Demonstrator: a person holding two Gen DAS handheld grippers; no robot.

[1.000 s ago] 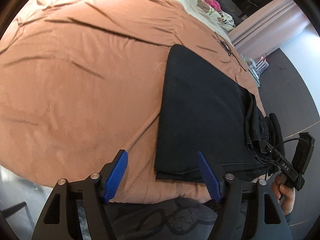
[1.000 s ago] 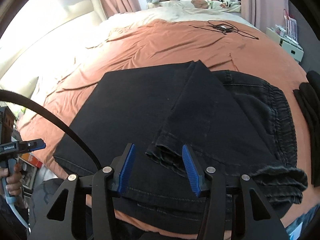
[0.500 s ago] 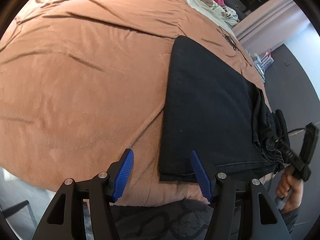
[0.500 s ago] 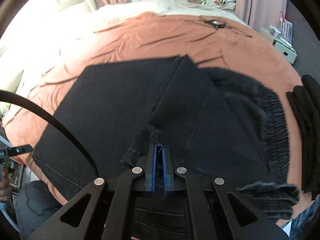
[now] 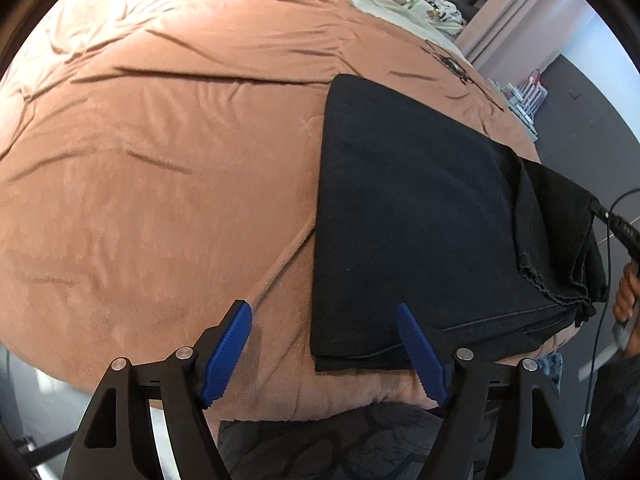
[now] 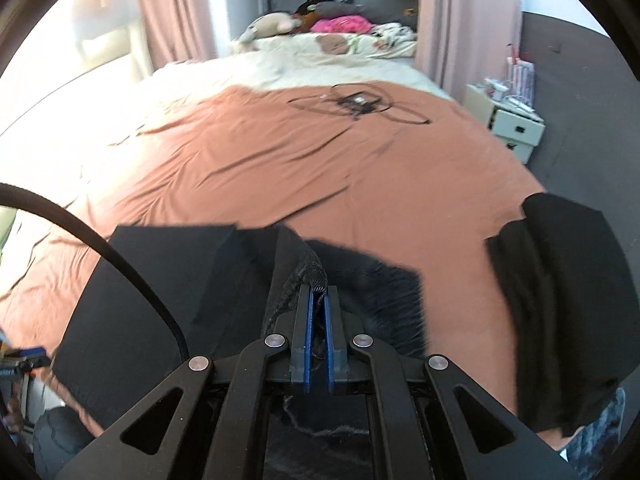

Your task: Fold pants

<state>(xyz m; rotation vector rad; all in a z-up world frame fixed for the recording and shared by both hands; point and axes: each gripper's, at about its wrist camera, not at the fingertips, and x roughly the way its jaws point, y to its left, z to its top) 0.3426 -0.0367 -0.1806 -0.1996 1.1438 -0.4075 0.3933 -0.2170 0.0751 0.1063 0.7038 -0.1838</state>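
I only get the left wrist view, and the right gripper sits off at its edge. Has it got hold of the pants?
Observer: Yes. The right gripper is shut on a fold of the pants.
Operator: How deep is the bite?
Observer: Cloth shows between the fingers along their whole length.
Operator: Anything else on that side?
Observer: A black garment lies right of the pants, apart from them, on the blanket.
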